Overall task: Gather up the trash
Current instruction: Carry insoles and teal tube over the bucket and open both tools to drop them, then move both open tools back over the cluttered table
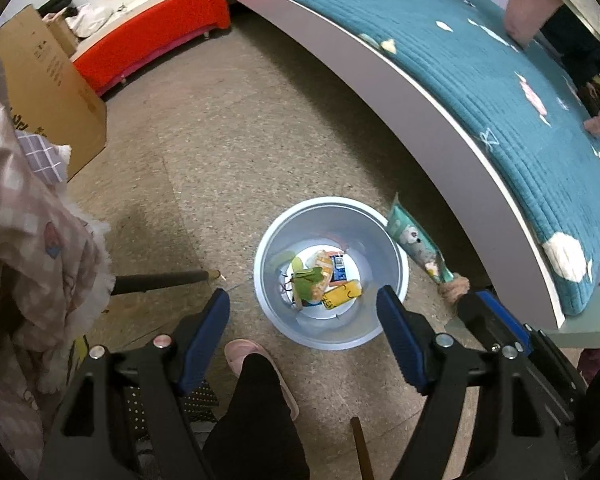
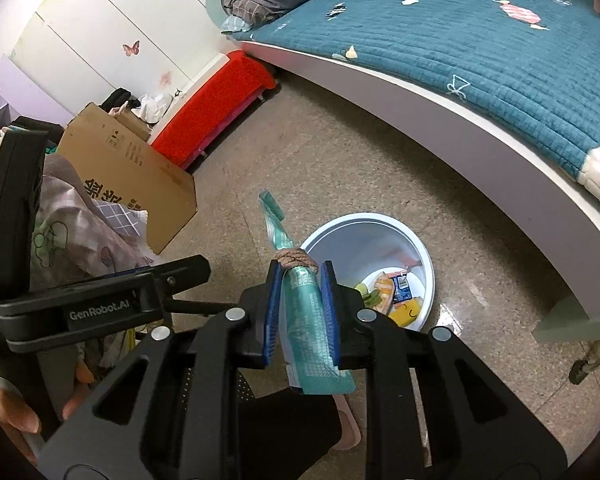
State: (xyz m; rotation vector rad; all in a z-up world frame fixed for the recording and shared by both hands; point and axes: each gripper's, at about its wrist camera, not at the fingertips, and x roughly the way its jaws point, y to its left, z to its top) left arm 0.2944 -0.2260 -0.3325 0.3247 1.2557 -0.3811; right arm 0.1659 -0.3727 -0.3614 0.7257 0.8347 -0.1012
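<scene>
One teal packet (image 2: 302, 312) is pinched lengthwise by the right gripper (image 2: 300, 280), left of the bin (image 2: 430, 276); left gripper (image 1: 302, 312) is spread, empty.

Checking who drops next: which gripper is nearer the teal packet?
Right. The right gripper is shut on the teal packet; the left gripper hangs open over the bin, apart from it.

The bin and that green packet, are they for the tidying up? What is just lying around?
For the job:
- light blue bin, wrappers already inside
- teal snack packet, tied with a hair band, clamped in the right gripper
- left gripper, open above the bin

Just lying about:
- cardboard box
- bed
- red bench
</scene>
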